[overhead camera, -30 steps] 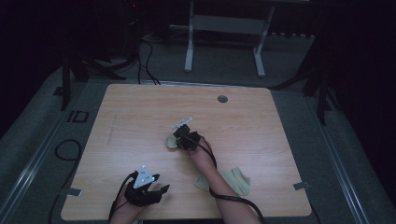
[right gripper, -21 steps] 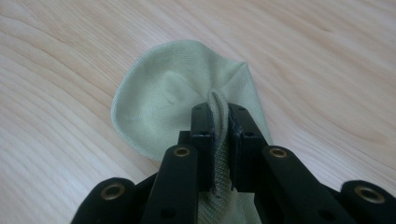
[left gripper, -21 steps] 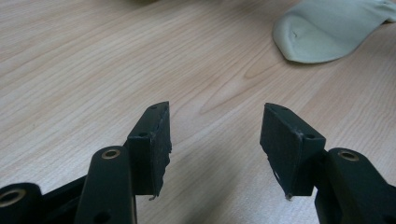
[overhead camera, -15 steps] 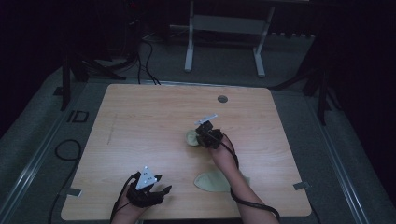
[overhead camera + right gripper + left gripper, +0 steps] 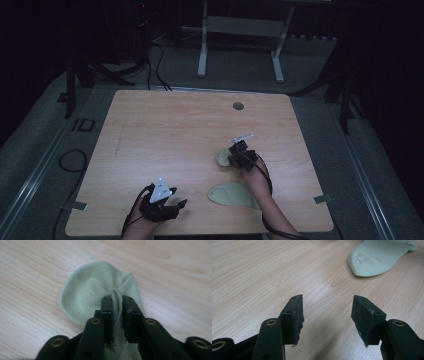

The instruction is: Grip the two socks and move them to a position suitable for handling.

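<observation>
A pale green sock (image 5: 95, 292), soft and ribbed, lies right of centre in the high view on the wooden table (image 5: 165, 130). The right gripper (image 5: 117, 302) pinches a fold of it, its jaws having just eased slightly wider. At the lower left, the left gripper (image 5: 327, 312) stands released, near a second sock (image 5: 379, 257).

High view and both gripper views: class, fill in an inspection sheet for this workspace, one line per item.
Surface: light wooden table, a round hole near its far edge.
Job's things: two pale green socks; one sock pinched in a fold, the other sock flat near the front edge.
Clutter: nothing seen.
Grippers: right gripper has a fold of sock between its pads, jaws just been opening a little; left gripper open, nothing between its jaws, over bare wood.
Cables: black cable along the right forearm; cables on the floor behind.
Surroundings: dark room, grey floor, metal stand.
</observation>
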Available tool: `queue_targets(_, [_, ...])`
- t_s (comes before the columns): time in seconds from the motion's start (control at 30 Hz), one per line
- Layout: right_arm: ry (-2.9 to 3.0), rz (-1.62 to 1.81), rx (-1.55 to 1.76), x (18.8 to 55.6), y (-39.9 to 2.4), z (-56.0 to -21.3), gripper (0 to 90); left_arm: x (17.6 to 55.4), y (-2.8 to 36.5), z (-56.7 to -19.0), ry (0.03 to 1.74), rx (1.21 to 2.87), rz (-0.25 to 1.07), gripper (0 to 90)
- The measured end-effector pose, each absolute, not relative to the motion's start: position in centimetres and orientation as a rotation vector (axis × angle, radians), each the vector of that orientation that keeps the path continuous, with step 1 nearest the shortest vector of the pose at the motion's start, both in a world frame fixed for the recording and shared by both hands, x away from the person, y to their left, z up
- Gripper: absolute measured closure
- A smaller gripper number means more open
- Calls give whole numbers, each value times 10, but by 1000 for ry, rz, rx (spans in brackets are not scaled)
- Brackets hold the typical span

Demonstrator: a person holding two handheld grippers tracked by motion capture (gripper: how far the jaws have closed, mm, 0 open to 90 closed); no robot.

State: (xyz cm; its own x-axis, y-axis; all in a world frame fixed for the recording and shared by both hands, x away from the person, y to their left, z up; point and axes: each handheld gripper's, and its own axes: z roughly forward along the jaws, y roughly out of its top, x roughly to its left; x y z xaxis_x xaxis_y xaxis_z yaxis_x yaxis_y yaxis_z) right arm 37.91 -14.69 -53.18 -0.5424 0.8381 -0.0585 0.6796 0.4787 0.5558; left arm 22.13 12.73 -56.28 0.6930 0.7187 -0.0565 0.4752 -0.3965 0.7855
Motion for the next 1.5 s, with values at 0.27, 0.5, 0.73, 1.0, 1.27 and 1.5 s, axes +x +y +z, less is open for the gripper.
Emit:
queue_targets(0.27, [2403, 657, 1293, 379, -133, -547, 496, 229, 119, -556, 891, 2067, 382, 429])
queue_targets(0.5, [2409, 723, 1349, 382, -134, -542, 439, 244, 105, -544, 857, 2090, 390, 428])
queue_targets(0.73, [2440, 740, 1274, 367, -147, -531, 537, 276, 83, -526, 786, 2107, 418, 446])
queue_targets(1.0, [2491, 746, 1249, 356, -153, -539, 587, 318, 47, -517, 776, 2121, 474, 730])
queue_targets(1.27, [2507, 708, 1211, 348, -152, -546, 623, 348, 16, -536, 783, 2225, 518, 889])
queue_targets(1.5, [2516, 686, 1184, 347, -152, -546, 760, 366, 14, -560, 849, 2302, 474, 887])
